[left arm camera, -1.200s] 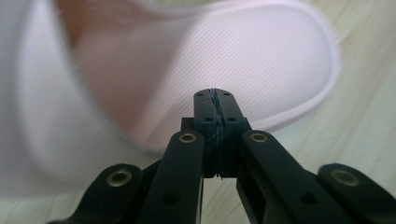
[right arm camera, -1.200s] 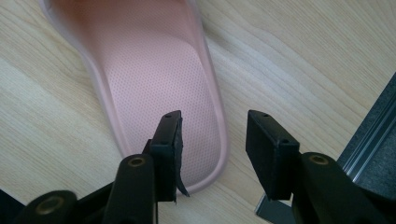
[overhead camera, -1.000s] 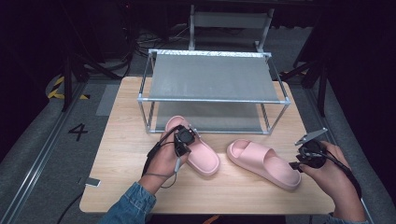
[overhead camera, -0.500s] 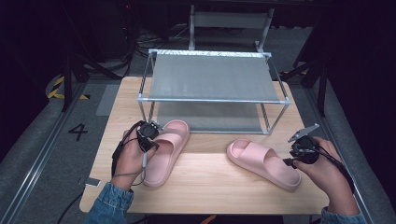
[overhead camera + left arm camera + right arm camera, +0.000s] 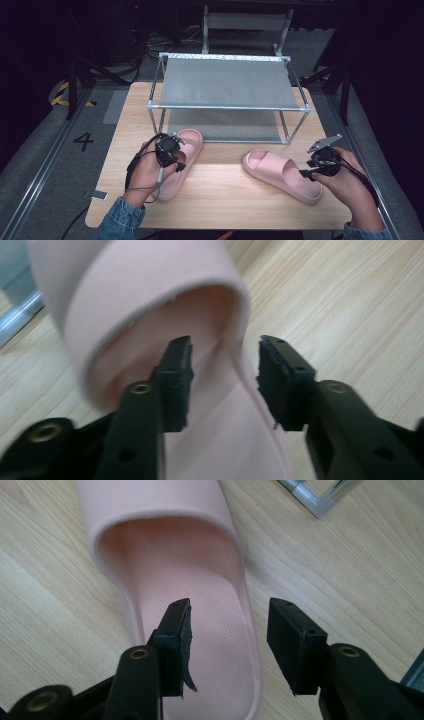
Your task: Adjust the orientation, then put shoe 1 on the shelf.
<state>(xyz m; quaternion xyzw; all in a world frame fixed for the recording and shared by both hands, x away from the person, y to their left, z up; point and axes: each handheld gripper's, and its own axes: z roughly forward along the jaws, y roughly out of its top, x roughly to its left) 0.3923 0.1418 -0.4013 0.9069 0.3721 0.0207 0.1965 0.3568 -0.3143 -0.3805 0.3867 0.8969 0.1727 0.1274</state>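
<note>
Two pink slippers lie on the wooden table. The left slipper points its toe at the rack. My left gripper sits over its left side. In the left gripper view the left gripper is open, one jaw inside the left slipper and one outside its side wall. The right slipper lies slantwise, heel toward the right hand. My right gripper is at that heel. It is open across the right slipper's rim, left jaw over the footbed, right jaw over wood.
A metal-framed rack with two grey mesh shelves stands at the back of the table, just beyond the slippers. One of its frame corners shows close to the right slipper's toe. Bare wood lies between the slippers.
The left slipper swung round with the left hand, from slanting down-right to toe toward the rack, and now sits farther left. The right hand edged slightly up the right slipper's heel.
</note>
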